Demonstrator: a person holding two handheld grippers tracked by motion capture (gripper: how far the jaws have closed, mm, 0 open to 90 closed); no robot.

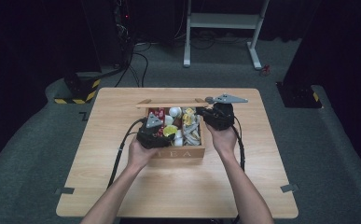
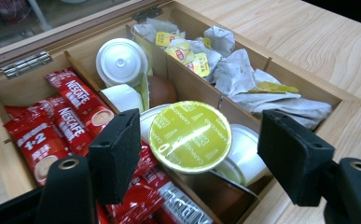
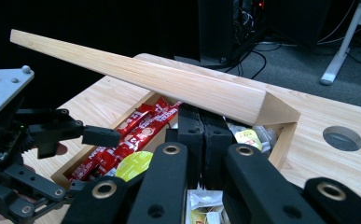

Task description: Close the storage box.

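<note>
A wooden box (image 1: 178, 152) marked TEA stands mid-table with its lid (image 1: 169, 104) raised. My left gripper (image 2: 199, 135) hovers over the box's near middle, open. A yellow-lidded capsule (image 2: 190, 136) lies between its pads (image 2: 117, 149) with a gap on each side, resting on white capsules. From the right gripper view, that left gripper (image 3: 99, 136) reaches in over the red sachets. My right gripper (image 3: 201, 119) is shut, its jaws pressed together just under the tilted lid (image 3: 169, 81) at the box's far right corner.
The box holds red Nescafé sachets (image 2: 71, 116), white capsules (image 2: 121, 60) and paper tea bags with yellow tags (image 2: 243, 79) in separate compartments. A round hole (image 3: 342, 137) sits in the tabletop right of the box. White desk legs (image 1: 222, 28) stand beyond the table.
</note>
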